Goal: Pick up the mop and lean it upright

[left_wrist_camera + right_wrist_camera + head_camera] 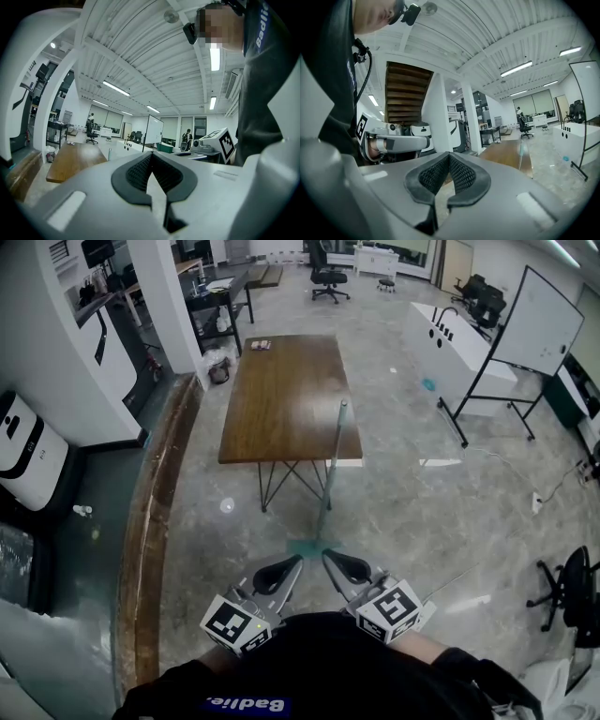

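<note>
The mop stands upright, its thin pale handle (333,460) leaning on the near edge of the brown wooden table (291,395). Its teal head (307,547) rests on the floor just ahead of both grippers. My left gripper (286,566) and right gripper (336,563) are held close together low in the head view, both shut with nothing between the pads. The left gripper (151,157) points across the room, and the handle's top (109,153) shows beside the table. Past my right gripper (449,157), the handle (520,157) stands at the table's edge.
A whiteboard on a stand (534,324) and a white counter (459,348) are at the right. Office chairs (328,277) stand far back, and another chair (567,592) is at the near right. White machines (28,451) and a pillar (173,306) line the left.
</note>
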Demonstrator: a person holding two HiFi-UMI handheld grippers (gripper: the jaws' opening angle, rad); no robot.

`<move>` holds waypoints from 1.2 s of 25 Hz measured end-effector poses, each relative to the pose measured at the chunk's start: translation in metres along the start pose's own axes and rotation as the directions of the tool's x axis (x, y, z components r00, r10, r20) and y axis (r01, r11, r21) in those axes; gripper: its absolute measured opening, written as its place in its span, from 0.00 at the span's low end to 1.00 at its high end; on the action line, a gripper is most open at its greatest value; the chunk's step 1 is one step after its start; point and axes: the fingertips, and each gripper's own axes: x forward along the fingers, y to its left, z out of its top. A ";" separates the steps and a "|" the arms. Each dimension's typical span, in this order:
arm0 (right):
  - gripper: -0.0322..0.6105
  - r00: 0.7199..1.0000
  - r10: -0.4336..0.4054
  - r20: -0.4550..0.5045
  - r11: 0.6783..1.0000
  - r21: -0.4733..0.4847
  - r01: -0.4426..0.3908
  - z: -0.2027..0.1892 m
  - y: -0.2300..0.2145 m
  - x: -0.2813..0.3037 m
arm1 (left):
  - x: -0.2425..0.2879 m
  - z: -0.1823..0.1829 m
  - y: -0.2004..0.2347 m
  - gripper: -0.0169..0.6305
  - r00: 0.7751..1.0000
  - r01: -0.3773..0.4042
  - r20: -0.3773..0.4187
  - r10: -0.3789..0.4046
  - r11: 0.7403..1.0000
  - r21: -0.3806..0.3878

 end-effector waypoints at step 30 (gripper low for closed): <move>0.06 0.997 0.071 0.030 0.993 0.096 -0.074 0.002 -0.086 -0.048 | 0.079 0.005 -0.038 0.06 0.993 -0.114 -0.034 0.116 0.992 0.059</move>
